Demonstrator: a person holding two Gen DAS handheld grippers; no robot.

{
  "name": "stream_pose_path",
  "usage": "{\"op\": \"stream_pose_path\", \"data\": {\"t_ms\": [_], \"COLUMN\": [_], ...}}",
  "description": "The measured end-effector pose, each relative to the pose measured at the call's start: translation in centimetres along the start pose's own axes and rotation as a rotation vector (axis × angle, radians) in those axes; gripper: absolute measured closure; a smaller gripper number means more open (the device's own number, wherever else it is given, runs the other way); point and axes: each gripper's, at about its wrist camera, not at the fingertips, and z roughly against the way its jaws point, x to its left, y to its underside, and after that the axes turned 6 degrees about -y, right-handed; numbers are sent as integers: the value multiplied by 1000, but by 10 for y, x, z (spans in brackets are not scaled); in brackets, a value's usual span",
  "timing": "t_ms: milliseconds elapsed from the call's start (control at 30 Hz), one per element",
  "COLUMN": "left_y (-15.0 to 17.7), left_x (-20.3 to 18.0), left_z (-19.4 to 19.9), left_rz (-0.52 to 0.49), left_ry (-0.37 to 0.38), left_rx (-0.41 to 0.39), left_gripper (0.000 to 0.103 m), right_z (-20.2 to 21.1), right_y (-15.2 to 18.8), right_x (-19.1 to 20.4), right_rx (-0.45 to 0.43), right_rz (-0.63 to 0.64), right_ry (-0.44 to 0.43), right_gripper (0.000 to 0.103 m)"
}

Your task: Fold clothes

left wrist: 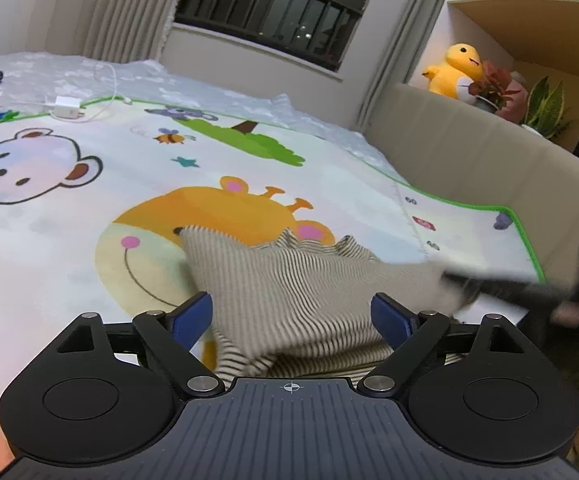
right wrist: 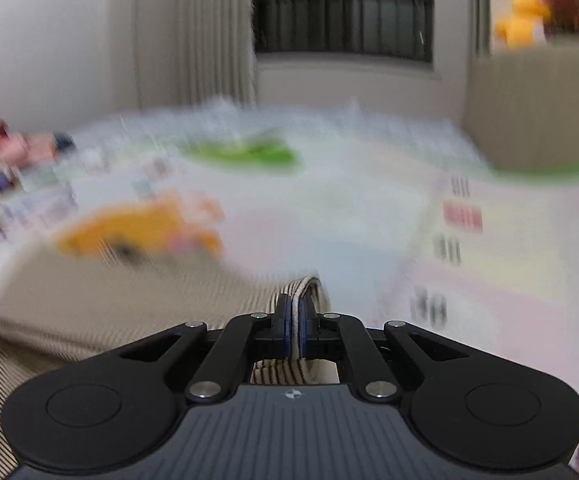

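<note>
The left gripper sits closest to its camera, its blue-padded fingers spread wide apart with nothing pinched between them. Between and beyond them lies the striped garment, a beige-and-dark striped piece of clothing bunched in loose folds on the cartoon play mat, over the printed giraffe. The mat, edged in green, covers a bed. At the right of this view the right gripper shows only as a dark, motion-blurred shape at the garment's far corner.

In the right wrist view the right gripper has its fingers pressed together on a folded edge of the striped garment, a strip of striped fabric showing between the blue pads. The rest of the cloth stretches away to the left, and everything beyond the gripper is heavily blurred.

Farther back on the bed lies a white charger with its cable. A yellow plush toy and potted plants stand on the ledge behind the beige headboard, beside a curtained window.
</note>
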Motion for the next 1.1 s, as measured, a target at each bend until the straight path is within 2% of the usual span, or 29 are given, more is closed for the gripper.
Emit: {"op": "stream_pose_path", "data": {"t_ms": [100, 167, 267, 333, 367, 467, 533, 600, 700, 833, 900, 1000, 1100], "left_y": [-1, -2, -3, 1, 4, 15, 21, 23, 28, 34, 34, 34, 34], "left_x": [-7, -13, -21, -24, -25, -15, -3, 5, 8, 3, 4, 9, 14], "left_z": [0, -3, -11, -21, -28, -51, -56, -55, -53, -52, -51, -50, -50], "left_rz": [-16, -30, -30, -33, -36, -23, 5, 35, 34, 7, 13, 37, 62], "left_ry": [24, 45, 91, 99, 94, 53, 72, 105, 120, 116, 124, 145, 164], "left_rx": [-8, -18, -32, -19, -5, 68, 61, 50, 25, -11, -18, -25, -28], "left_gripper": [12, 11, 9, 8, 8, 8, 7, 6, 5, 1, 1, 1, 1], "right_z": [0, 9, 28, 40, 44, 40, 22, -4, -9, 11, 4, -30, -81], "right_y": [15, 7, -5, -13, -16, -19, -11, 3, 3, -34, -53, -69, -66], "right_x": [-15, -14, -8, -3, -1, 7, 8, 3, 5, 25, 35, 49, 58], "right_rx": [-4, -14, -72, -123, -147, -125, -58, 34, 36, -44, -63, -19, 60], "right_rz": [-68, -56, -38, -48, -65, -86, -108, -147, -136, -39, -3, 4, 1], "right_ry": [-32, -26, -14, -28, -48, -143, -170, -145, -126, -147, -168, -163, -115], "right_gripper": [97, 95, 77, 54, 53, 53, 53, 53, 54, 53, 53, 53, 53]}}
